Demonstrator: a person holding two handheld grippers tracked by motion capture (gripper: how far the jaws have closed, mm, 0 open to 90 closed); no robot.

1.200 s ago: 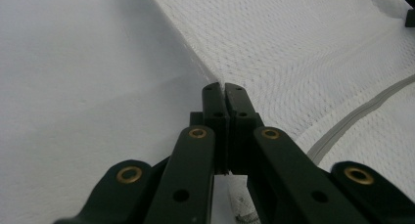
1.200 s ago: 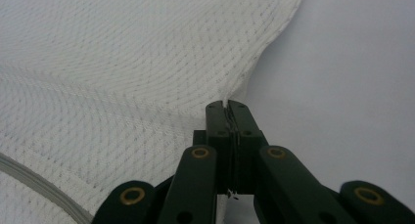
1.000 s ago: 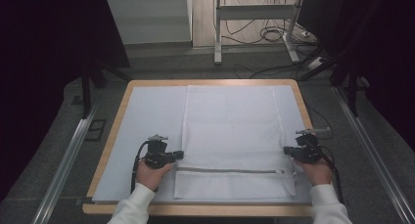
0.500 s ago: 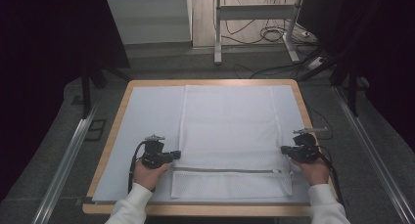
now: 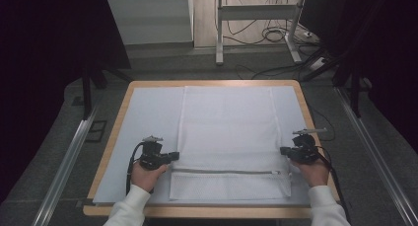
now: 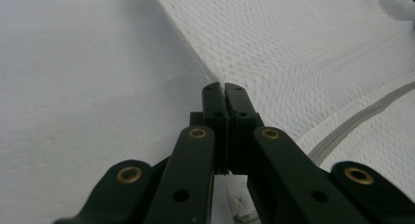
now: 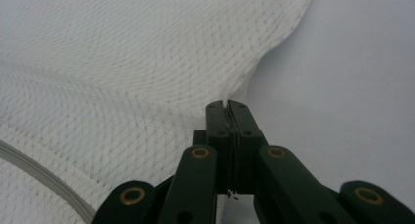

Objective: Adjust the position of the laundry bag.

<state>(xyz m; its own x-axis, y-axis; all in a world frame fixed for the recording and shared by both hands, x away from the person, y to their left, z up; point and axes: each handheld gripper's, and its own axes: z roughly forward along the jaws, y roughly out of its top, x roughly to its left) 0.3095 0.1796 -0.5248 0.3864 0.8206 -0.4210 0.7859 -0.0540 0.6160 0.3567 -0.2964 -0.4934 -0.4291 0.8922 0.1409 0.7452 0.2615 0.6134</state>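
On the near left of the table (image 5: 116, 137), left gripper (image 5: 172, 156) pinches the left edge of the white mesh bag (image 5: 229, 132), jaws pressed together on the hem. Bag lies flat across the middle of the pale mat (image 5: 148, 112), grey zipper (image 5: 226, 171) running left to right near its near end. At near right, right gripper (image 5: 283, 150) pinches the bag's right edge, fabric clamped between its jaws.
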